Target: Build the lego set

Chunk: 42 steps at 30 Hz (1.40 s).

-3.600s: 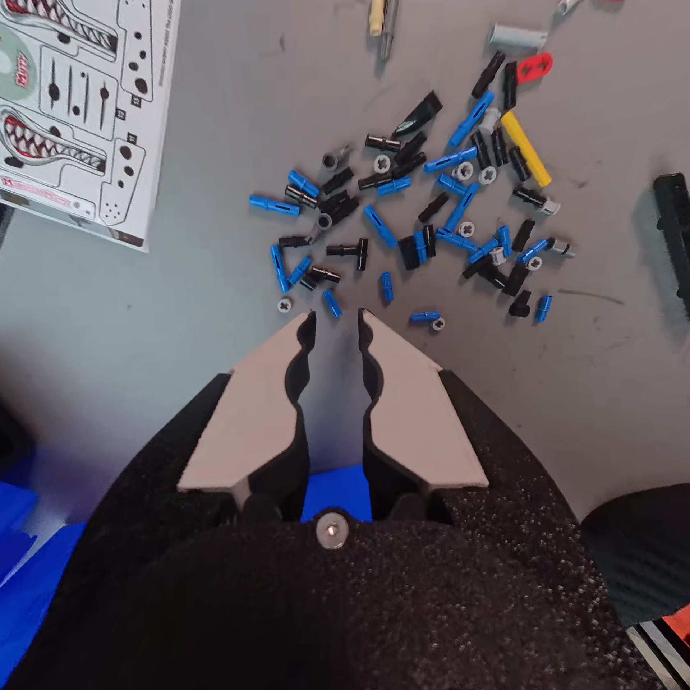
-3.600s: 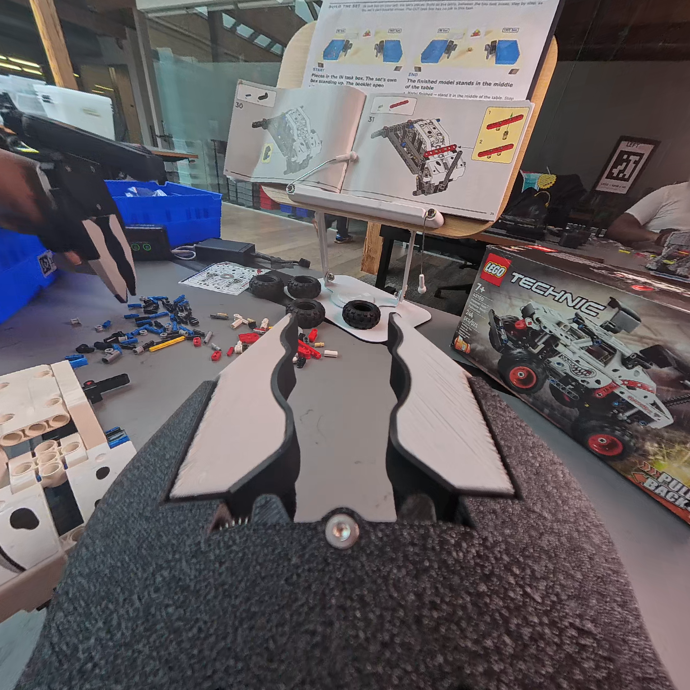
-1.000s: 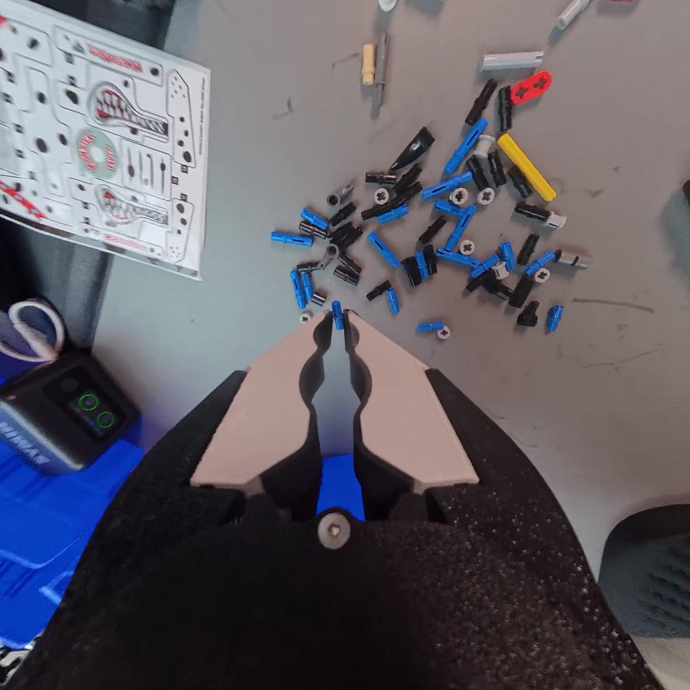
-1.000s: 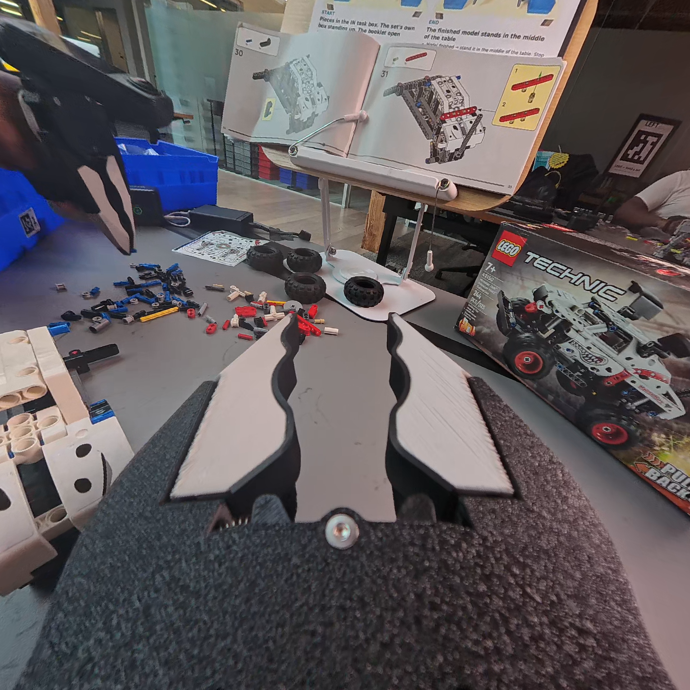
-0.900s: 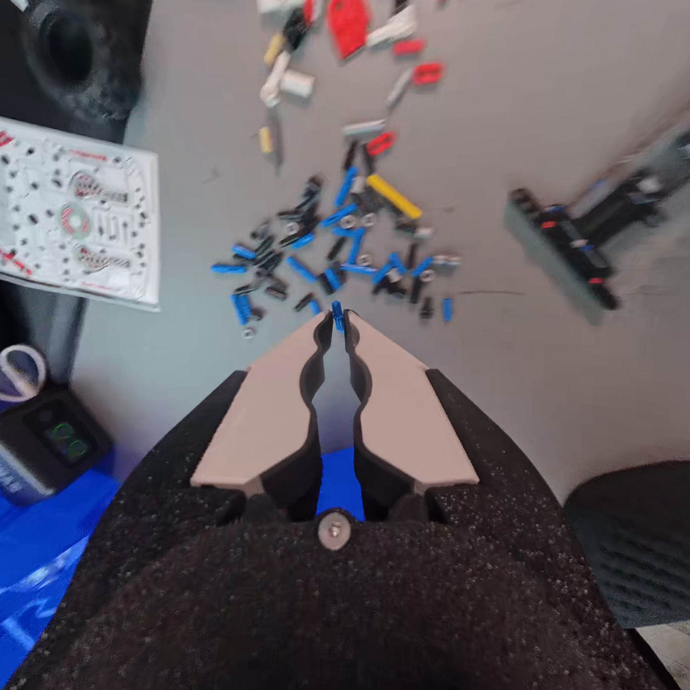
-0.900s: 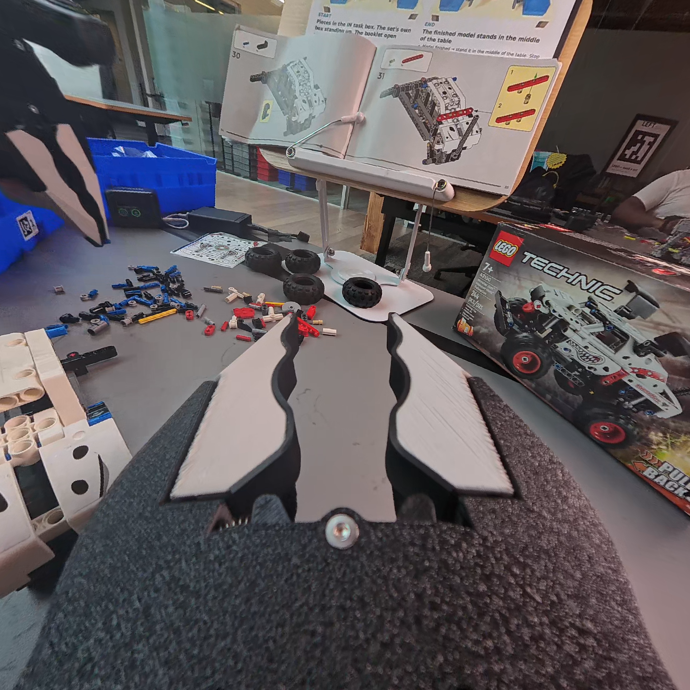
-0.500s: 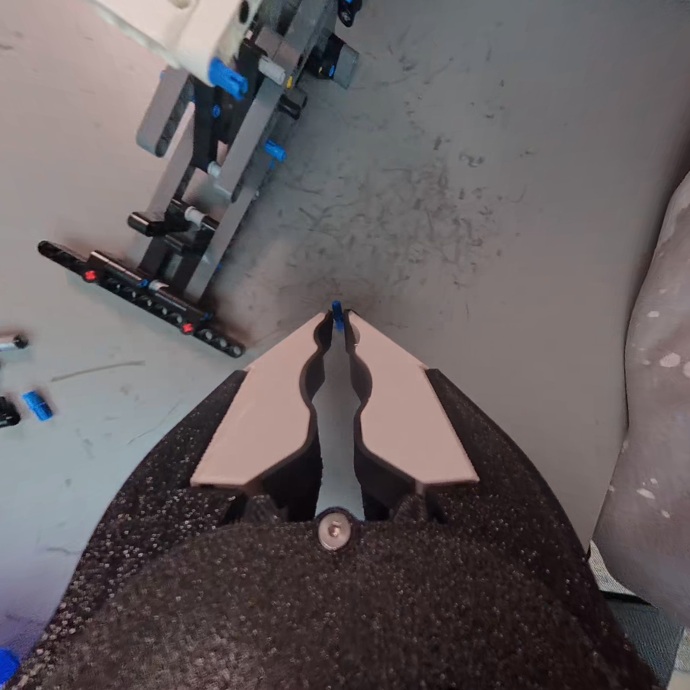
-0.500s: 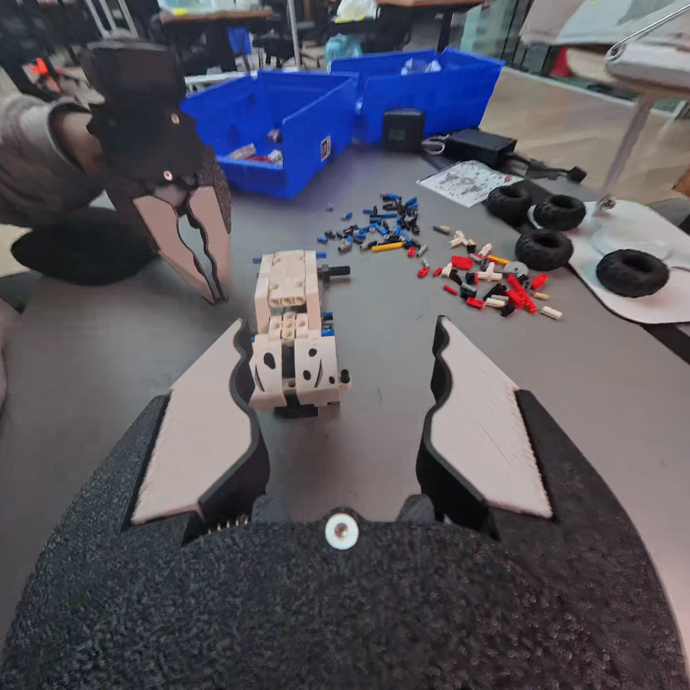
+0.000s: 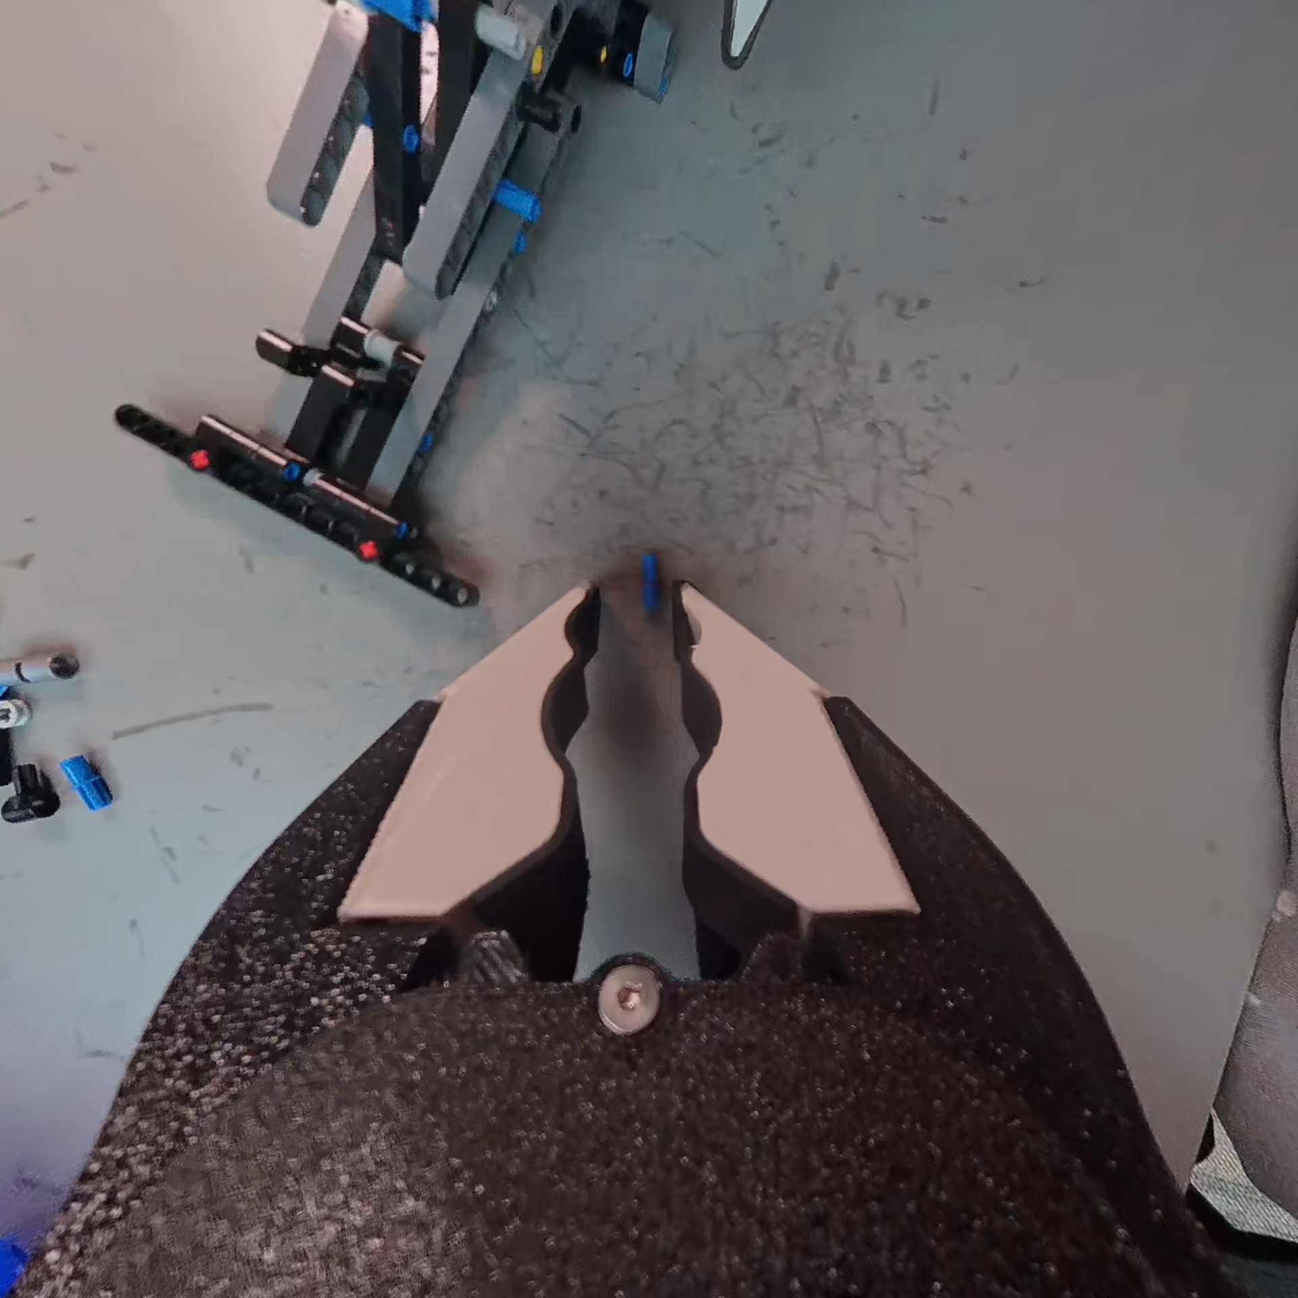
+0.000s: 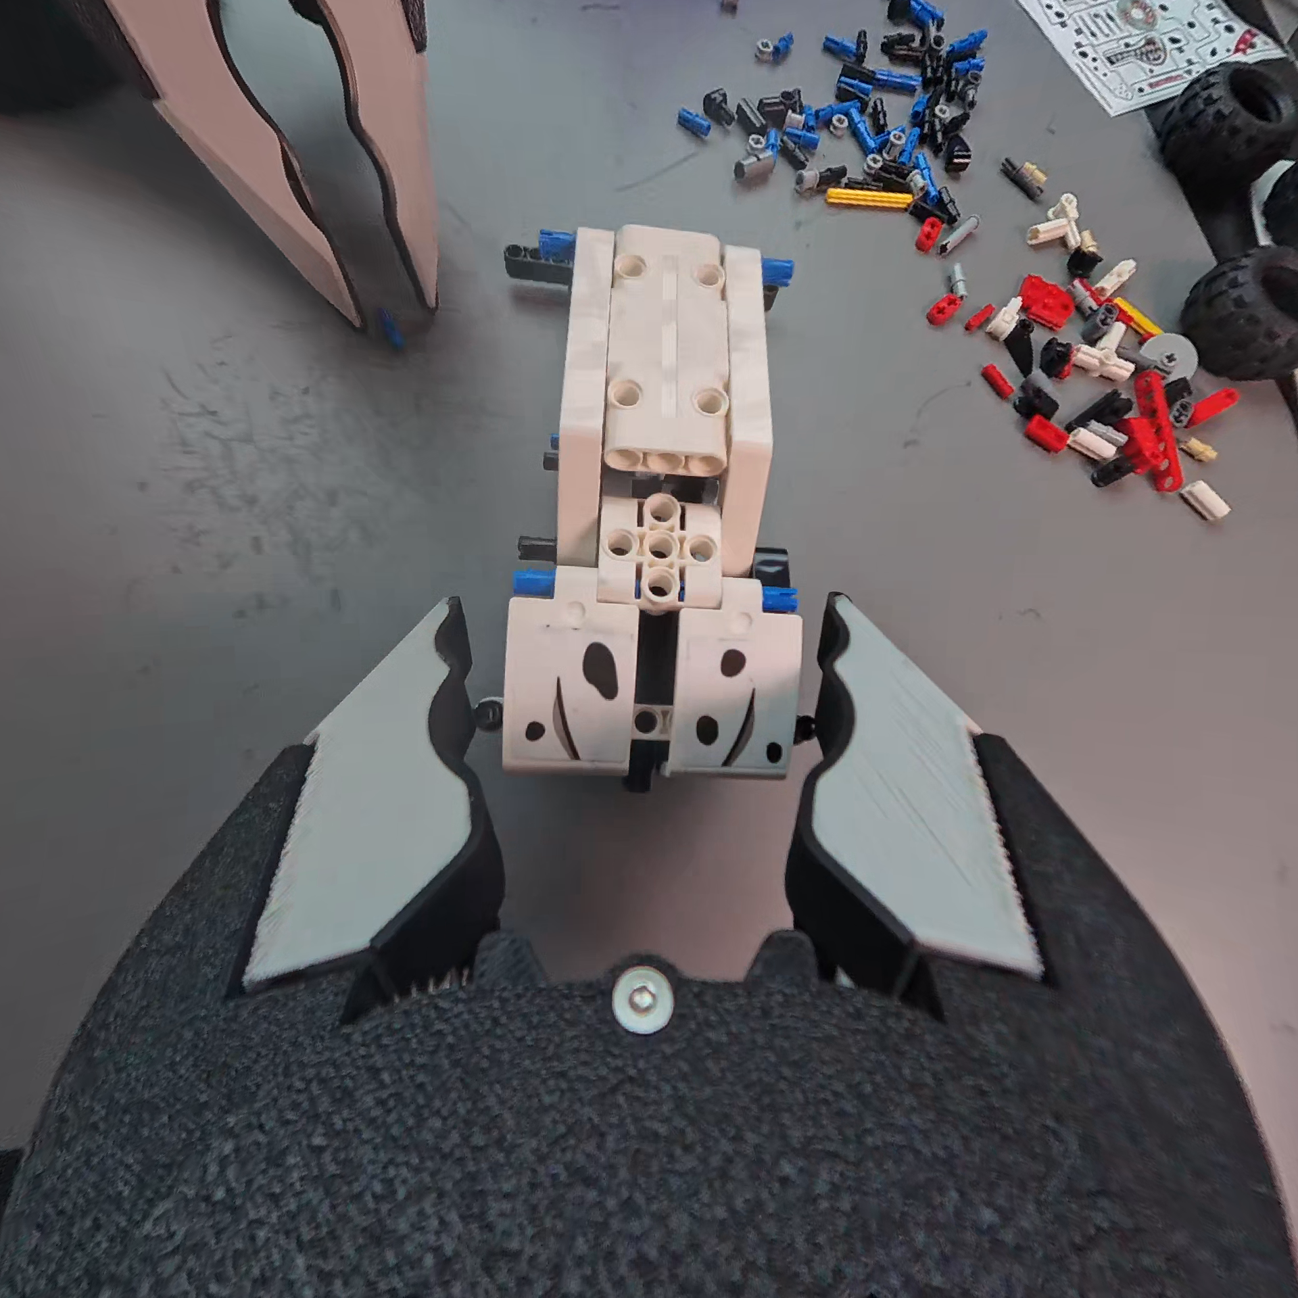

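Note:
The white Lego truck body stands on the grey table. My right gripper is open wide, its fingers on either side of the spotted front end without touching it. My left gripper is tip-down on the table just left of the model, jaws slightly apart. A small blue pin sits loose between its tips, nearer the right finger. The pin also shows in the right wrist view under the left gripper. The model's grey and black underside frame lies at the upper left of the left wrist view.
A pile of blue and black pins lies beyond the model. Red, white and black parts lie to its right beside black tyres. A sticker sheet is at the far right. A few loose pins lie left of my left gripper.
My left gripper closed on a blue pin at the pile, carried it beside the model, and its jaws have now parted. My right gripper turned down and opened wider around the model's front.

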Each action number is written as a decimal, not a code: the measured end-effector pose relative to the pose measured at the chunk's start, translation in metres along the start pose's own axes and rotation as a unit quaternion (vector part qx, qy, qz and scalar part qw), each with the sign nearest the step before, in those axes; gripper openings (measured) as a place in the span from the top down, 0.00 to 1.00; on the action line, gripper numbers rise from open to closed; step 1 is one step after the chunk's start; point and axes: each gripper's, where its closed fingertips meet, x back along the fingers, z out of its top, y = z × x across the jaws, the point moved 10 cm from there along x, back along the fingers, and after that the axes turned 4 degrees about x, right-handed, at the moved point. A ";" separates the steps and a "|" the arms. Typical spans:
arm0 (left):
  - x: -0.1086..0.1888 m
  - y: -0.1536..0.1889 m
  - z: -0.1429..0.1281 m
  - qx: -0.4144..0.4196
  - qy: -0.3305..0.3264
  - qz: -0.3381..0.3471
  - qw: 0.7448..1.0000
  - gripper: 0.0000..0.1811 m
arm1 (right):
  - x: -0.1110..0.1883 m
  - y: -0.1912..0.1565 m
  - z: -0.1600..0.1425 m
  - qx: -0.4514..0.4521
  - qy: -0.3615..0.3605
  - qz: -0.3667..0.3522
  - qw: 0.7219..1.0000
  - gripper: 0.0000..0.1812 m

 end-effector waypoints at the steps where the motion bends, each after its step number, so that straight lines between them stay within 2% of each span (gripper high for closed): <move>1: 0.003 0.000 0.000 0.002 0.011 -0.001 1.000 0.88 | 0.003 0.001 -0.003 0.002 -0.005 -0.002 1.000 0.45; 4: 0.021 -0.003 0.001 0.016 0.054 0.002 0.998 0.88 | 0.008 0.001 -0.007 0.002 -0.009 -0.010 1.000 0.45; 7: 0.048 -0.014 0.002 0.027 0.092 0.037 0.995 0.86 | 0.012 0.002 -0.008 0.009 -0.008 -0.027 1.000 0.48; 10: 0.093 -0.034 -0.004 0.039 0.113 0.104 0.987 0.85 | 0.022 0.003 -0.008 0.005 -0.001 -0.034 0.999 0.48; 13: 0.154 -0.065 -0.020 0.087 0.129 0.181 0.971 0.85 | 0.038 0.004 -0.004 -0.009 0.043 -0.050 0.998 0.49; 16: 0.213 -0.104 -0.051 0.146 0.112 0.267 0.946 0.85 | 0.054 0.007 0.000 -0.032 0.112 -0.082 0.990 0.53; 18: 0.239 -0.130 -0.074 0.193 0.073 0.275 0.939 0.85 | 0.062 0.008 0.000 -0.043 0.149 -0.103 0.982 0.55; 20: 0.252 -0.153 -0.096 0.207 0.026 0.276 0.938 0.87 | 0.065 0.008 -0.001 -0.050 0.179 -0.118 0.976 0.56; 23: 0.245 -0.182 -0.128 0.237 -0.081 0.232 0.940 0.88 | 0.065 0.010 -0.006 -0.065 0.191 -0.135 0.970 0.59; 25: 0.229 -0.195 -0.147 0.244 -0.145 0.192 0.939 0.88 | 0.064 0.013 -0.011 -0.074 0.192 -0.146 0.968 0.60; 28: 0.200 -0.213 -0.166 0.220 -0.203 0.160 0.941 0.89 | 0.062 0.018 -0.015 -0.093 0.202 -0.155 0.963 0.62; 31: 0.177 -0.227 -0.175 0.200 -0.242 0.142 0.939 0.91 | 0.060 0.021 -0.017 -0.106 0.207 -0.159 0.960 0.63; 34: 0.165 -0.235 -0.175 0.183 -0.255 0.109 0.943 0.92 | 0.057 0.023 -0.019 -0.114 0.203 -0.162 0.959 0.63; 42: 0.161 -0.247 -0.178 0.155 -0.272 0.089 0.945 0.91 | 0.047 0.025 -0.028 -0.128 0.189 -0.160 0.960 0.64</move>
